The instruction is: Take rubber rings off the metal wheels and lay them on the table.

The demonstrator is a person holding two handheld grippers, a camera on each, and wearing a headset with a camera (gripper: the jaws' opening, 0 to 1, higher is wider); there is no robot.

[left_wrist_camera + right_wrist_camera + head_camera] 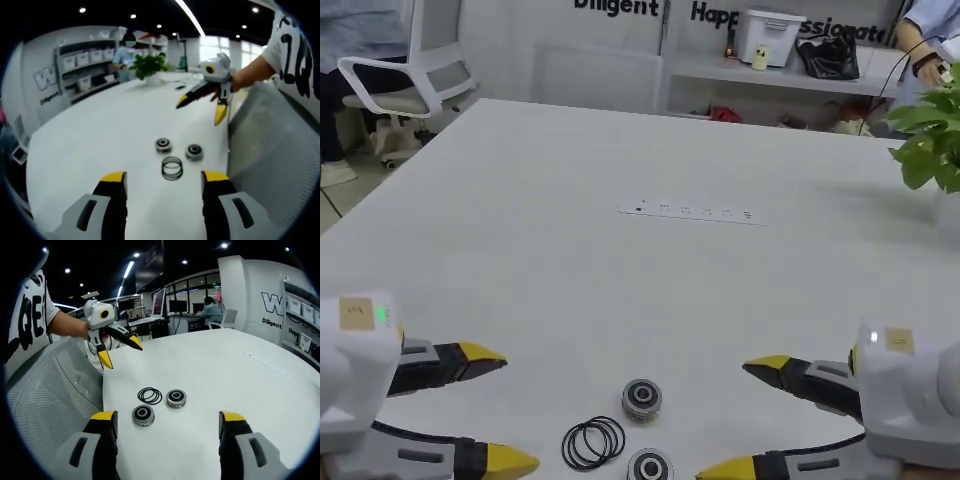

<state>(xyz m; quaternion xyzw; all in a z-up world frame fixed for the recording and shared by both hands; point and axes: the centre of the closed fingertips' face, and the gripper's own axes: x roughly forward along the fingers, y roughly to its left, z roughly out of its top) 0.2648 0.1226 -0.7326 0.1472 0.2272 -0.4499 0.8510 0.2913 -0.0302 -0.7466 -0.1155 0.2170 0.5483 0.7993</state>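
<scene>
- The left hand-held gripper (520,410) hovers low over the near left part of the bench (620,280). Its jaws are spread wide and it has hold of nothing.
- The right hand-held gripper (723,418) faces it from the near right. Its jaws are just as wide apart, and it is also empty.
- Between the two, close to the front edge, two small metal wheels lie flat: the far wheel (642,397) and the near wheel (650,466). They sit close together but apart.
- A little pile of thin black rubber rings (593,442) lies flat just beside the wheels on the left, the loops overlapping one another. Those look to be off already.
- Each wheel shows a dark band around its rim, but it is too small to tell whether that is a ring left on.
- The rings are probably light, soft and stretchy, and would sit snugly in a groove. The best hold is likely one jaw tip hooked under the band at the rim, rolling it outward rather than pinching it flat.
- The wheels look stiff, dense and smooth, so they may skate on the slick top. One gripper should clamp across the outer rim while the other peels.
- A stretched ring could flick away when it lets go.
</scene>
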